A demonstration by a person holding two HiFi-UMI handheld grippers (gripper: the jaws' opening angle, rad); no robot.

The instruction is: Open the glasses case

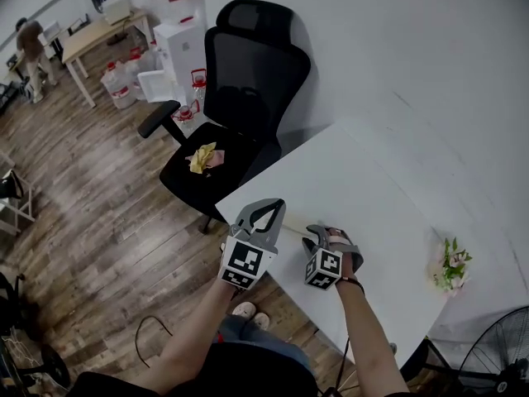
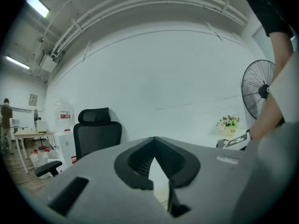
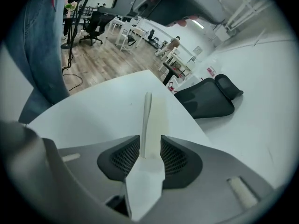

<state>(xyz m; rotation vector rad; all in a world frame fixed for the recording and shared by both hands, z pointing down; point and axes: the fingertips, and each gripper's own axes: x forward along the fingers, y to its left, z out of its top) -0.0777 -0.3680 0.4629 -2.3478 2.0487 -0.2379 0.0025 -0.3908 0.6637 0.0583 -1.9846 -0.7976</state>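
the person is holding both grippers over the near left edge of the white table (image 1: 376,180). the left gripper (image 1: 266,208) is hanging just off that edge, its jaws clenched with the tips meeting and nothing between them. the right gripper (image 1: 329,240) is sitting low over the table, beside the left one. in the right gripper view its jaws are pinching the near end of the cream case (image 3: 156,108), which is filling the gap between the pads (image 3: 169,157). the case is lying flat on the table, reaching away from the right gripper toward the black chair (image 1: 240,98). a small pot of flowers (image 1: 452,265) is standing well apart at the table's right end.
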